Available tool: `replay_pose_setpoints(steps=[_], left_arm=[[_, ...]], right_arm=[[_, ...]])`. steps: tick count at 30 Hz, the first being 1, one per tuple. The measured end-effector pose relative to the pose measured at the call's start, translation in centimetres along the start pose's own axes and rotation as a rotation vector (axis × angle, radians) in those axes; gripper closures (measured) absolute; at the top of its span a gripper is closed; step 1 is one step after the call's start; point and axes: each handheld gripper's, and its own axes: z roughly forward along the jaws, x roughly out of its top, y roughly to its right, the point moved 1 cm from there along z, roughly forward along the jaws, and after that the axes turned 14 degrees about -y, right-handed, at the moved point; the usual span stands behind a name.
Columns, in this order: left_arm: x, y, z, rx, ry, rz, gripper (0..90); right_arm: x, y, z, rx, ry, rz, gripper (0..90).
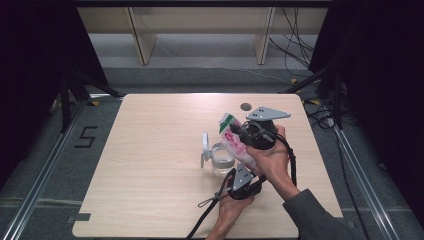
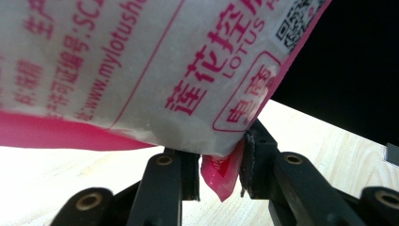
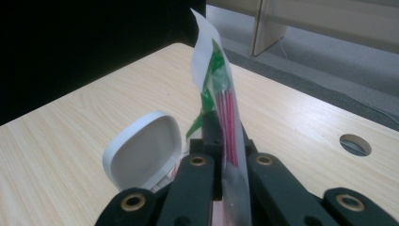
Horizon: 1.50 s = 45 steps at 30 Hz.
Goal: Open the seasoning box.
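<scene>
High view: both grippers meet right of the table's centre, around a printed plastic packet held off the wood. The right gripper, carried by the person's right hand, has its jaws pressed together on the packet near its green-and-white top edge, which points toward 11 o'clock. The left gripper sits at 6 o'clock from the right one, in the left hand, and pinches the packet's lower end.

Just at 9 o'clock from the packet stands a clear round jar with its white hinged lid flipped up and open. A dark round hole in the tabletop lies at 12 o'clock from the right gripper.

Seen from the left gripper view, the two black jaws clamp a pink corner of the packet, the white face with pink lettering spreading above them. From the right gripper view, the jaws close on the thin packet edge-on, with the white lid at 9 o'clock of the jaws.
</scene>
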Motion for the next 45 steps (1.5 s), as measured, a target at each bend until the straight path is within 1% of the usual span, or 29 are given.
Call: replay_pose_setpoints(steps=[1, 2, 6, 8, 9, 10, 11, 12, 13, 14, 19, 21, 23, 26, 27, 28, 29, 30, 32, 33, 34, 35, 37, 38, 39, 40, 42, 43, 45], left_arm=[[0.0, 0.0, 0.0, -0.002, 0.003, 0.000, 71.4], [0.0, 0.0, 0.0, -0.004, 0.004, 0.000, 71.4], [0.1, 0.1, 0.2, -0.011, 0.003, 0.001, 71.5], [0.1, 0.2, 0.3, -0.016, 0.007, 0.009, 71.7], [0.1, 0.2, 0.3, -0.017, 0.004, 0.013, 71.7], [0.1, 0.2, 0.3, -0.018, 0.003, 0.013, 71.8], [0.1, 0.2, 0.3, -0.018, 0.005, 0.010, 71.8], [0.1, 0.2, 0.3, -0.017, 0.008, 0.010, 71.8], [0.1, 0.2, 0.3, -0.013, 0.011, 0.011, 71.8], [0.1, 0.1, 0.3, -0.012, 0.011, 0.013, 71.9], [0.1, 0.1, 0.2, -0.010, 0.014, 0.015, 71.9], [0.1, 0.1, 0.1, -0.013, 0.010, 0.013, 71.9], [0.1, 0.1, 0.2, -0.011, 0.015, 0.011, 71.9], [0.2, 0.1, 0.2, -0.016, 0.026, 0.004, 71.9], [0.2, 0.1, 0.1, -0.018, 0.017, 0.005, 71.9], [0.2, 0.1, 0.1, -0.019, 0.014, 0.005, 71.9], [0.2, 0.1, 0.1, -0.020, 0.018, 0.003, 71.9], [0.2, 0.1, 0.1, -0.021, 0.020, 0.002, 71.9], [0.2, 0.0, 0.1, -0.020, 0.015, 0.005, 71.9], [0.2, 0.0, 0.1, -0.019, 0.014, 0.005, 71.9], [0.2, 0.0, 0.1, -0.020, 0.016, 0.004, 71.9], [0.2, 0.0, 0.1, -0.021, 0.024, 0.003, 71.9], [0.2, 0.0, 0.0, -0.018, 0.020, 0.008, 71.9], [0.2, 0.0, 0.0, -0.015, 0.019, 0.007, 71.9], [0.3, 0.0, 0.0, -0.012, 0.020, 0.006, 71.8], [0.3, 0.0, -0.1, -0.014, 0.022, 0.003, 71.9], [0.3, 0.0, 0.0, -0.017, 0.026, 0.004, 71.9], [0.3, 0.1, 0.0, -0.021, 0.023, 0.003, 71.9], [0.3, 0.1, 0.1, -0.024, 0.023, 0.001, 71.9]], right_arm=[[0.0, -0.1, -0.1, -0.004, -0.004, 0.003, 90.0], [0.1, 0.0, 0.0, -0.007, -0.003, -0.011, 90.0], [0.1, 0.0, 0.2, -0.016, -0.014, -0.019, 90.0], [0.1, -0.2, 0.4, -0.018, -0.019, -0.006, 90.0], [0.2, -0.2, 0.4, -0.017, -0.033, -0.019, 90.0], [0.2, -0.3, 0.5, -0.020, -0.043, -0.019, 90.0], [0.2, -0.3, 0.7, -0.026, -0.039, -0.033, 90.0], [0.2, -0.5, 0.7, -0.020, -0.047, -0.024, 90.0], [0.2, -0.5, 0.6, -0.021, -0.048, -0.021, 90.0], [0.3, -0.5, 0.7, -0.020, -0.043, -0.033, 90.0], [0.3, -0.7, 0.6, -0.012, -0.043, -0.027, 90.0], [0.4, -0.5, 0.6, -0.017, -0.042, -0.032, 90.0], [0.4, -0.5, 0.7, -0.027, -0.025, -0.024, 90.0], [0.5, -0.7, 0.7, -0.023, -0.032, -0.027, 90.0], [0.5, -0.6, 0.7, -0.026, -0.040, -0.044, 90.0], [0.5, -0.6, 0.8, -0.021, -0.036, -0.046, 90.0], [0.6, -0.8, 0.9, -0.020, -0.046, -0.037, 90.0], [0.6, -0.9, 0.9, -0.030, -0.051, -0.049, 90.0], [0.6, -0.9, 1.2, -0.029, -0.054, -0.054, 90.0], [0.6, -1.0, 1.2, -0.024, -0.064, -0.040, 90.0], [0.7, -0.9, 1.3, -0.029, -0.053, -0.058, 90.0], [0.7, -0.9, 1.2, -0.025, -0.060, -0.050, 90.0], [0.7, -0.9, 1.2, -0.024, -0.053, -0.063, 90.0], [0.7, -0.9, 1.2, -0.020, -0.056, -0.052, 90.0], [0.7, -0.9, 1.2, -0.021, -0.042, -0.038, 90.0], [0.8, -0.9, 1.2, -0.015, -0.035, -0.040, 90.0], [0.8, -1.0, 1.0, -0.011, -0.046, -0.029, 90.0], [0.8, -1.0, 1.2, -0.019, -0.040, -0.038, 90.0], [0.8, -0.9, 1.3, -0.025, -0.061, -0.053, 90.0]])
